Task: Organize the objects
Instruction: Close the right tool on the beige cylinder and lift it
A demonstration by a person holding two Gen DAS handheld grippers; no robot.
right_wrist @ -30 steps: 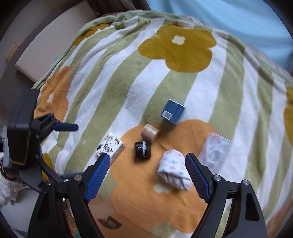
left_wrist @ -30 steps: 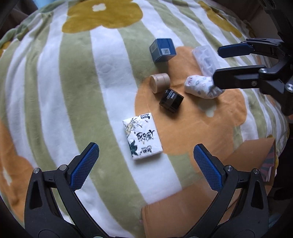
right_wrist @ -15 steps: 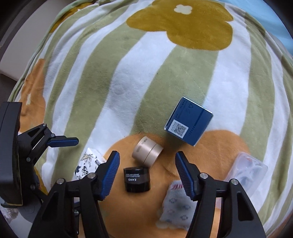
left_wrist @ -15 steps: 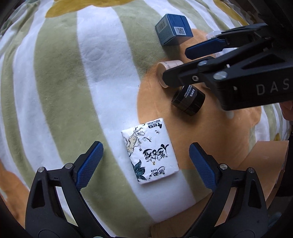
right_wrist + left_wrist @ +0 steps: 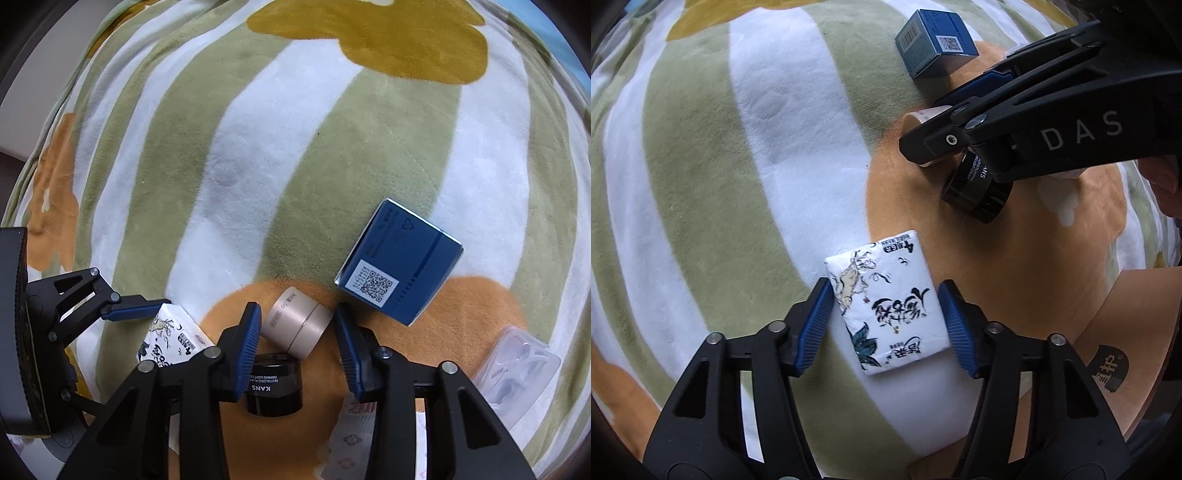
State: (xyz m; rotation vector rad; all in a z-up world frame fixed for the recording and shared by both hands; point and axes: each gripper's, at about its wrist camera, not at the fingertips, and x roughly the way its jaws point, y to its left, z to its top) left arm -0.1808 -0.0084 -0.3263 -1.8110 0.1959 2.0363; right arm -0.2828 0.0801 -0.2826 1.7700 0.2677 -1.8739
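Closing around a soft, glossy rectangular tissue pack (image 5: 886, 301) whose length runs forward between its pads, the left gripper (image 5: 884, 325) works while the right gripper (image 5: 297, 341) closes on a smooth beige cylinder (image 5: 297, 326) lying sideways.

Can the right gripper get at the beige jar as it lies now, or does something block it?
Probably yes. The beige jar lies on its side between the closing jaws of the right gripper, nothing between pads and jar. The black jar lies close below it, the blue box to its right, so the margin is small.
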